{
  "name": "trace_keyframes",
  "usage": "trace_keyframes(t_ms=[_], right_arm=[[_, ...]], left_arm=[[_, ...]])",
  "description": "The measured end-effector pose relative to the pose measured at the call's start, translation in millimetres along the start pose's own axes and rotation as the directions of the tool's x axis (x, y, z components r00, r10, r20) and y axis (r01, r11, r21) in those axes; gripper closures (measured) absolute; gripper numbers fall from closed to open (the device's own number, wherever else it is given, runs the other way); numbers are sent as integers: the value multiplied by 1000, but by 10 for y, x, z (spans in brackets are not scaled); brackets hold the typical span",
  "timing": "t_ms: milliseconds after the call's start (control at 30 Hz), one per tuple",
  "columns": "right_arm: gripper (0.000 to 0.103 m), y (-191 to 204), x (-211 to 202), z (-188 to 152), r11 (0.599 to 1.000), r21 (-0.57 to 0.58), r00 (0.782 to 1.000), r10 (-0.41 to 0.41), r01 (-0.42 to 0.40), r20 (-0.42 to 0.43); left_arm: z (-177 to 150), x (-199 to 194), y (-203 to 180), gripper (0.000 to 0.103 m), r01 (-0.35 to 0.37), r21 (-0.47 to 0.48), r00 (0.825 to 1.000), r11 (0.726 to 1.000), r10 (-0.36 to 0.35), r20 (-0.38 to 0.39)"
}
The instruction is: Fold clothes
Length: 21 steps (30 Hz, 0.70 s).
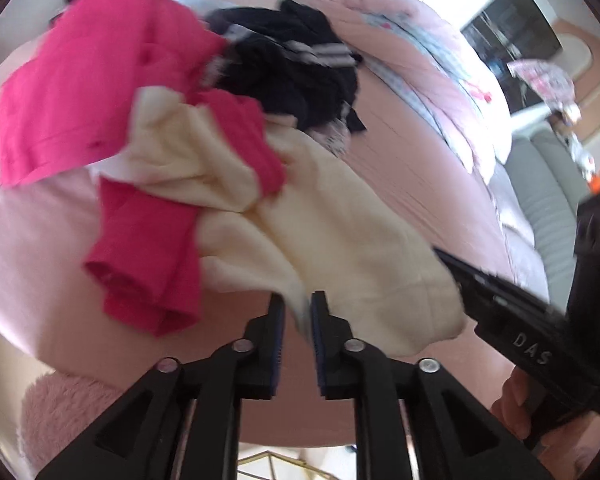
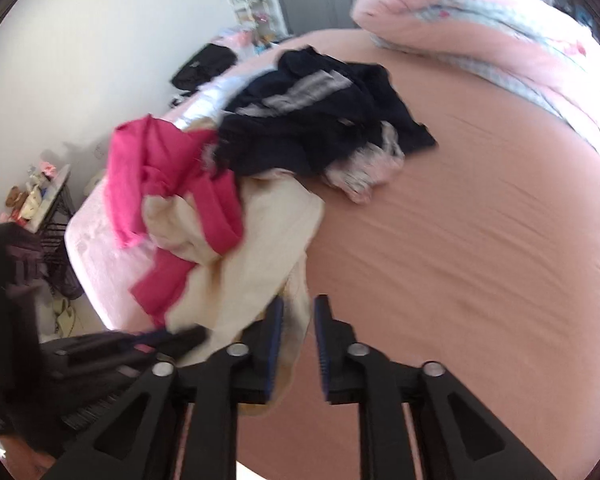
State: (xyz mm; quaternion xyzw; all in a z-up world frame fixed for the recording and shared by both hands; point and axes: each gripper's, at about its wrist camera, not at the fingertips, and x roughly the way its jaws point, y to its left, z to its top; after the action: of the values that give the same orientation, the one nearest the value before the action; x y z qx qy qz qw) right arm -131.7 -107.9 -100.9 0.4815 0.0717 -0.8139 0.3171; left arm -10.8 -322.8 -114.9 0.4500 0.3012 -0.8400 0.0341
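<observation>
Pink bed (image 2: 480, 260) fills both views, with a heap on it: black garment (image 2: 320, 128), magenta garment (image 1: 80, 80), and the cream garment (image 1: 340, 240) nearest me. My left tongs (image 1: 298, 308) and right tongs (image 2: 298, 312) each pinch its near edge. I fear lifting drags the tangled magenta piece along.

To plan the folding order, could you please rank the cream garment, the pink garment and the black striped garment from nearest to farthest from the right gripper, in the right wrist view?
1. Cream garment, at the right gripper.
2. Pink garment, left.
3. Black striped garment, beyond.
</observation>
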Motion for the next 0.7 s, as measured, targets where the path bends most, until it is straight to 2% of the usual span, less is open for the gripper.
trace_keyframes(t_ms=[33, 67, 100, 133, 167, 200, 300, 400, 533, 633, 700], right_arm=[[79, -13, -43, 0, 1000, 2, 1000, -15, 15, 18], [71, -27, -86, 1, 1000, 4, 999, -29, 29, 35], [59, -40, -129, 1, 999, 7, 998, -44, 44, 53], [52, -52, -168, 4, 998, 10, 996, -56, 56, 70], [40, -49, -156, 24, 999, 10, 996, -45, 44, 80], [31, -45, -140, 44, 999, 11, 996, -33, 33, 88], [30, -2, 81, 46, 999, 6, 999, -32, 32, 42], [30, 5, 317, -9, 998, 19, 998, -64, 64, -18], [30, -101, 645, -136, 986, 68, 984, -147, 154, -100], [30, -179, 884, -230, 971, 100, 966, -202, 219, -162], [29, -195, 896, -235, 975, 117, 973, -171, 190, -155]], left_arm=[[-4, -112, 82, 62, -32, -16, 999, 999, 32, 31], [12, -215, 163, 58, -63, -29, 996, 998, 65, 61], [58, -262, 224, 58, -96, -36, 991, 995, 99, 85], [113, -255, 264, 58, -132, -40, 986, 990, 135, 102], [141, -245, 305, 58, -167, -42, 979, 985, 171, 110], [154, -193, 337, 58, -193, -45, 975, 980, 197, 102], [153, 43, 441, 58, -240, -75, 968, 968, 244, 56], [49, 157, 533, 57, -311, -136, 948, 940, 318, 27], [11, 272, 705, 53, -291, -166, 956, 942, 291, -27], [-20, 274, 741, 53, -281, -150, 960, 948, 278, -35], [-46, 255, 729, 54, -296, -123, 955, 947, 293, -40]])
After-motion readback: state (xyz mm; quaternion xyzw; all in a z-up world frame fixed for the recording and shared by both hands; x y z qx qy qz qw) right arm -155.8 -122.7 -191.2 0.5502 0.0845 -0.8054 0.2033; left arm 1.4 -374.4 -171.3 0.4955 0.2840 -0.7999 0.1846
